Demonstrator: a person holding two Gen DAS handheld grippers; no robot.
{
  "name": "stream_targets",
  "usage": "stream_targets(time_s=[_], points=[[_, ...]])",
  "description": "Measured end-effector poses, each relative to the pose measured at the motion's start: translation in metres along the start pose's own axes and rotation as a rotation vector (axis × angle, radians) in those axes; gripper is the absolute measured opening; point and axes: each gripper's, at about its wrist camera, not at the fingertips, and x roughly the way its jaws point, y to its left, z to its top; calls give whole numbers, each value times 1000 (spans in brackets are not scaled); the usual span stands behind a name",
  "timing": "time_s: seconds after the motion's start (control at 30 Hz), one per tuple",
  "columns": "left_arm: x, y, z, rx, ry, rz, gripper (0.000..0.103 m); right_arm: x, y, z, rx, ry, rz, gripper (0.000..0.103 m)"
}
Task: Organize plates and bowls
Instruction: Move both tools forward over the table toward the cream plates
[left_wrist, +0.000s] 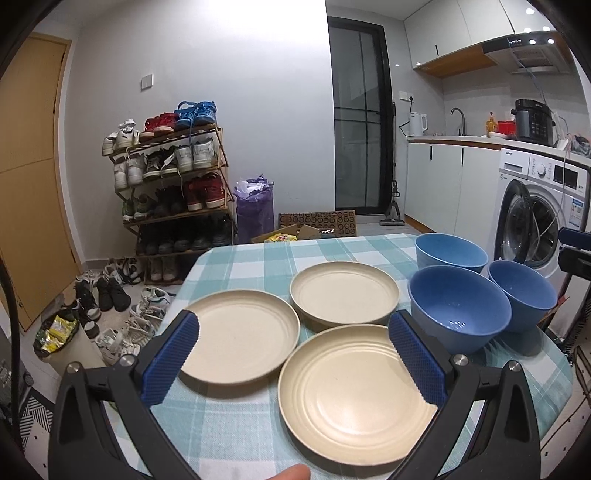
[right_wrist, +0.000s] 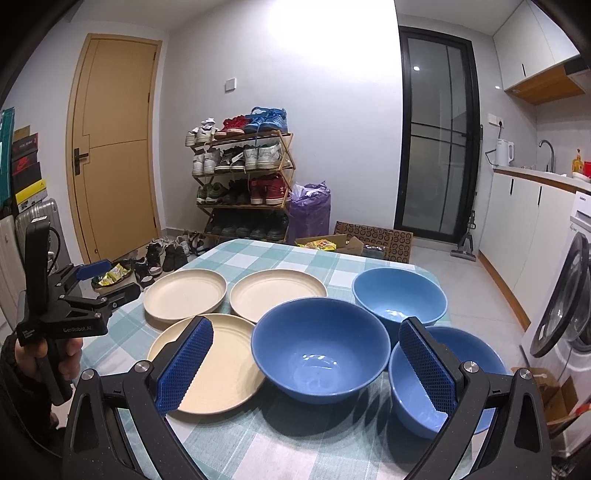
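On a bench (left_wrist: 236, 424) draped in a teal-and-white checked cloth, three cream plates and three blue bowls sit in a loose cluster. Nearest the left claw (left_wrist: 295, 354) lies the near plate (left_wrist: 351, 398), with the left plate (left_wrist: 240, 336) just beside it and the far plate (left_wrist: 343, 291) behind; the three crowd close together, rims meeting or slightly overlapping. To their right stand the bowls: a big blue bowl (right_wrist: 320, 349) at the middle, touching the near plate's edge, a far bowl (right_wrist: 399, 297) behind it and a near-right bowl (right_wrist: 476, 373) at the bench's right edge. All six dishes rest upright and separate, none stacked.

Both claws hover above the near edge of the bench with their blue ribbed pads spread wide and nothing between them. The left claw frames the near plate; the right claw (right_wrist: 310, 363) frames the big blue bowl, its right pad in front of the near-right bowl. From the right wrist view, the left claw appears at far left, gripped by a hand (right_wrist: 59, 354) off the bench's left side.

Beyond the bench stand a loaded shoe rack (right_wrist: 243, 177), a wooden door (right_wrist: 114, 147) and a washing machine (left_wrist: 535, 218).
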Motion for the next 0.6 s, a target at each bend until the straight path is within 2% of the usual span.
stream_targets(time_s=[0.6], points=[[29,0,33,44,32,-22,103,24,-10,49,22,-10,4,103]])
